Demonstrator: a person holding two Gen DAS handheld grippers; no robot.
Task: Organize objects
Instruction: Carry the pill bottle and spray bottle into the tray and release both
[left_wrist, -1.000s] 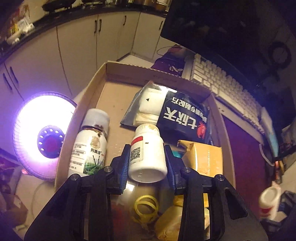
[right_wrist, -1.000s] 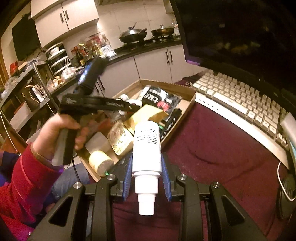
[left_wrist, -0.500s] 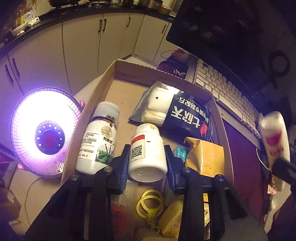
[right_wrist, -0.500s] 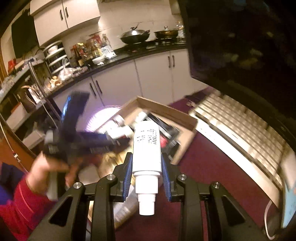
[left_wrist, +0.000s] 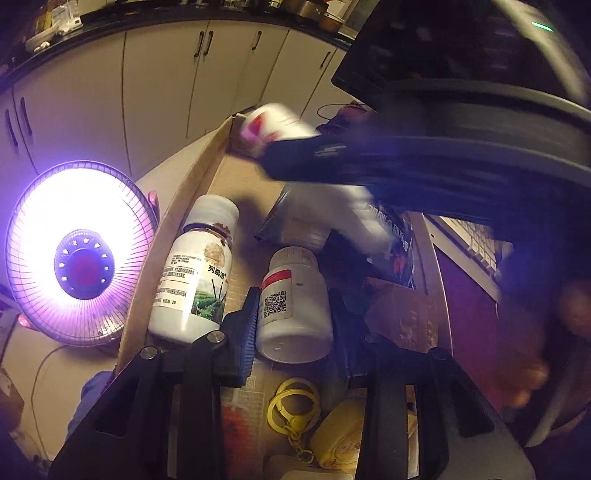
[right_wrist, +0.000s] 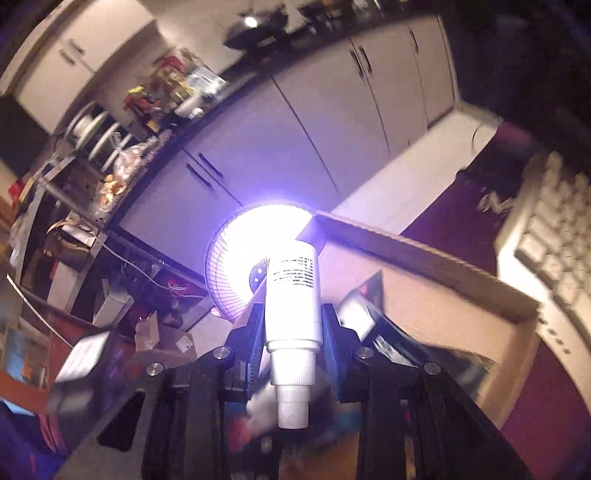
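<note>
My left gripper (left_wrist: 293, 299) is shut on a white pill bottle (left_wrist: 295, 325) with a red stripe and a QR code, held over the cardboard box (left_wrist: 207, 173). A green-labelled white bottle (left_wrist: 195, 273) lies in the box to its left. My right gripper (right_wrist: 293, 317) is shut on a white tube (right_wrist: 293, 291), cap end toward the camera. In the left wrist view the right gripper (left_wrist: 280, 147) crosses above the box as a dark blur, and the tube (left_wrist: 273, 122) hangs near the box's far left corner.
A glowing round heater (left_wrist: 77, 251) stands left of the box. A dark packet (left_wrist: 395, 236), a brown packet (left_wrist: 402, 314) and a yellow key ring (left_wrist: 291, 406) lie in the box. A keyboard (right_wrist: 546, 229) and a monitor (left_wrist: 443, 55) are on the right, and cabinets stand behind.
My right gripper has swept left with the white tube, from above the purple mat to over the box's far end. The left gripper has kept its place with the pill bottle.
</note>
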